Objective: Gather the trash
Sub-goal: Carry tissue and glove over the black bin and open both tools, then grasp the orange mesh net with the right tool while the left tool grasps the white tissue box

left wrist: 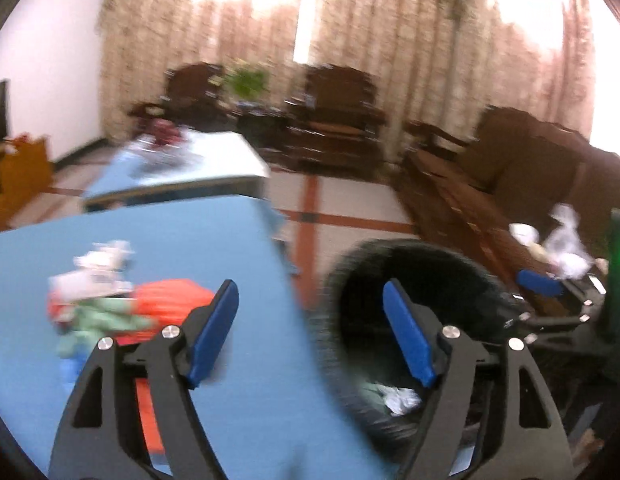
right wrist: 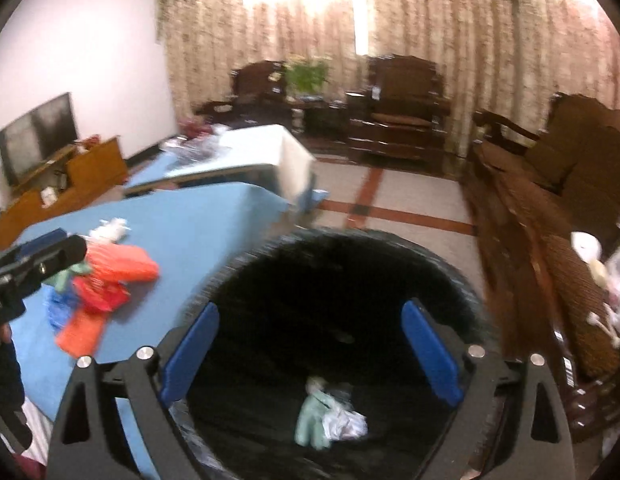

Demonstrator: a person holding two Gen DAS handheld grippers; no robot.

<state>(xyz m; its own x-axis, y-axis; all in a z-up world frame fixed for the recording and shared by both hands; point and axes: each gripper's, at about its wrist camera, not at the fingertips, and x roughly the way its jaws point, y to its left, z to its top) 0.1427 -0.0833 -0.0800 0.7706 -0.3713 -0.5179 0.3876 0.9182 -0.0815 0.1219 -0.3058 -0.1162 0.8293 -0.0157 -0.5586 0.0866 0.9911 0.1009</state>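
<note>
Lying in the bin (right wrist: 450, 280) below the open hand-held gripper (right wrist: 310, 352): crumpled trash (right wrist: 330, 416).

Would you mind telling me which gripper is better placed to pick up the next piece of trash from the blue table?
Left. The left gripper is open beside the trash pile on the blue table; the right gripper is open over the bin.
</note>
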